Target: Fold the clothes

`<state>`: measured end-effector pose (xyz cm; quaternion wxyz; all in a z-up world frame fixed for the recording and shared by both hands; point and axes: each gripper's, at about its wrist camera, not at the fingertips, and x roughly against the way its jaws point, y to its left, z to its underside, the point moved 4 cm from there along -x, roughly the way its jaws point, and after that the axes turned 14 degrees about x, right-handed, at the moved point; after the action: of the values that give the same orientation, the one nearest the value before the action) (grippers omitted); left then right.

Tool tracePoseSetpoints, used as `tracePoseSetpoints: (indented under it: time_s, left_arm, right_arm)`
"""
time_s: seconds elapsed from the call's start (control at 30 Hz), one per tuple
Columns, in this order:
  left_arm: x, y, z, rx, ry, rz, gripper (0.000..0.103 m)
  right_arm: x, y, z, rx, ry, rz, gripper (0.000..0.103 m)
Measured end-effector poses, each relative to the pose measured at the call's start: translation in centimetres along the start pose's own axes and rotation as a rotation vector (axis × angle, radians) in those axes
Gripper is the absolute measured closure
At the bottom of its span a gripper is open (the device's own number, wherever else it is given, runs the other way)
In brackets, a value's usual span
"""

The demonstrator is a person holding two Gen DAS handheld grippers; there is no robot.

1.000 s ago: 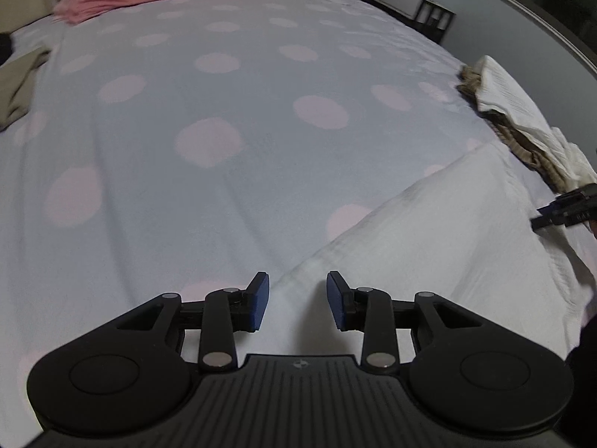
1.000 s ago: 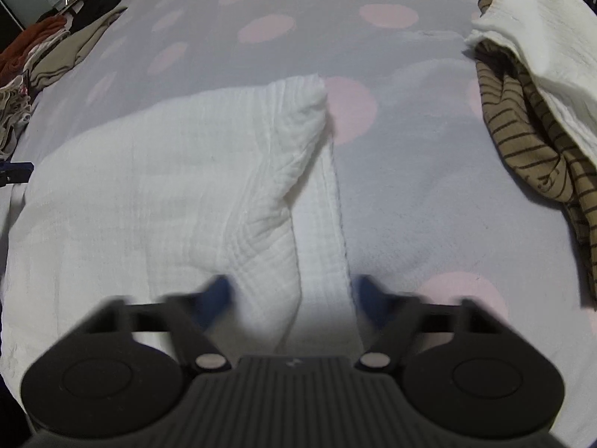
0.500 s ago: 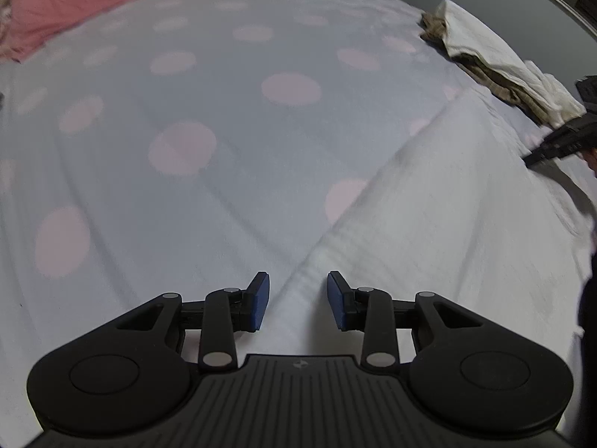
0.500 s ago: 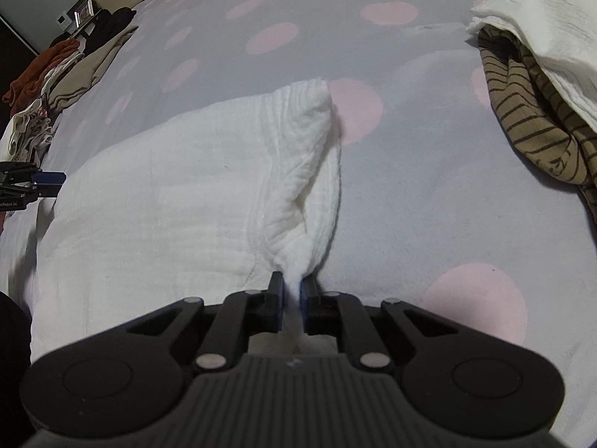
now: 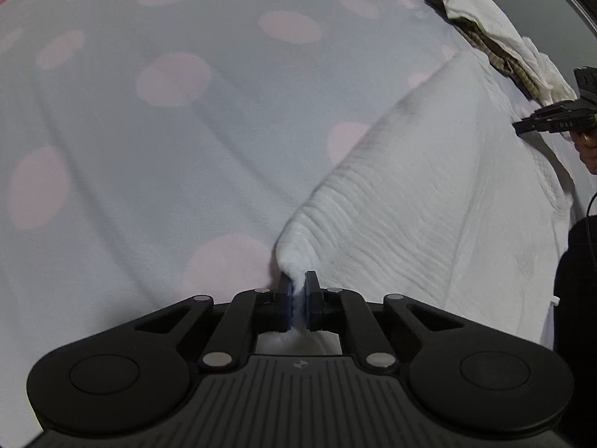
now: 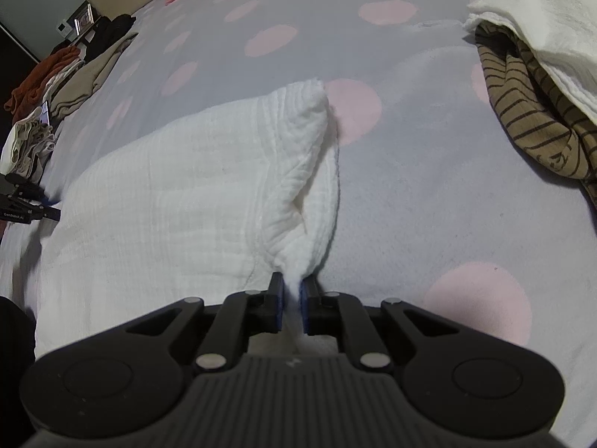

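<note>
Gripping near corners of white cloth [image 5: 429, 194]: left tongs [image 5: 296, 298] clenched on left corner, right tongs [image 6: 291, 298] clenched on right corner, fabric bunched between blue pads. Cloth spread on spotted bed [image 6: 429, 194]. Far right: striped brown garment [image 6: 522, 112] under white towel [image 6: 541, 18]. Far left: clothes pile [image 6: 56, 86].

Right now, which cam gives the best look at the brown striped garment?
Right wrist view. The brown striped garment lies large at the right edge, stripes clear, partly under a white towel. Left wrist view shows the same garment only as a small, distant strip under the towel, stripes barely readable.
</note>
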<state>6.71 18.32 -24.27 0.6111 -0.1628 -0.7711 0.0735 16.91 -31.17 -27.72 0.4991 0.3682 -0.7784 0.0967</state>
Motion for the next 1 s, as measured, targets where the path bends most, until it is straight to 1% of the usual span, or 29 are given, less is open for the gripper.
tracePoseSetpoints:
  time_s: [0.1,0.23,0.3,0.4,0.47,0.53,0.63,0.7,0.8,0.87,0.93,1.0]
  left_arm:
    - [1.6,1.5,1.0,0.115,-0.030,0.034,0.099]
    - [4.5,2.5,2.2,0.246,-0.120,0.101,0.100]
    - [5.7,3.2,3.3,0.295,-0.156,0.112,0.100]
    - [7.0,4.5,5.1,0.344,-0.196,0.095,0.101]
    - [7.8,5.4,6.2,0.380,-0.225,0.091,0.102]
    - [8.7,6.5,7.5,0.426,-0.255,0.105,0.103]
    - [9.6,7.6,9.2,0.474,-0.279,0.116,0.103]
    - [9.6,8.0,10.2,0.494,-0.288,0.137,0.103]
    - [9.7,8.3,10.7,0.494,-0.317,0.130,0.103]
    - [10.2,9.1,10.6,0.513,-0.343,0.146,0.103]
    - [10.8,9.8,10.5,0.528,-0.364,0.176,0.103]
    - [11.2,9.9,10.0,0.504,-0.357,0.209,0.103]
  right_arm:
    - [0.5,0.1,-0.3,0.018,-0.018,0.019,0.095]
    - [1.3,0.3,-1.8,0.059,-0.041,0.056,0.096]
    - [1.6,0.4,-3.0,0.073,-0.054,0.068,0.096]
    - [1.7,0.9,-5.2,0.112,-0.067,0.087,0.096]
    - [1.4,1.5,-7.2,0.151,-0.068,0.104,0.096]
    - [1.0,2.1,-9.3,0.190,-0.069,0.119,0.096]
    - [0.3,3.3,-13.0,0.251,-0.072,0.136,0.096]
    - [-0.1,4.3,-15.5,0.292,-0.076,0.145,0.096]
    - [-0.4,6.3,-18.6,0.339,-0.067,0.144,0.096]
    - [-0.6,7.1,-19.6,0.358,-0.040,0.154,0.096]
    - [-0.6,7.3,-19.6,0.365,-0.022,0.168,0.096]
    - [-0.6,7.0,-18.9,0.352,-0.002,0.169,0.095]
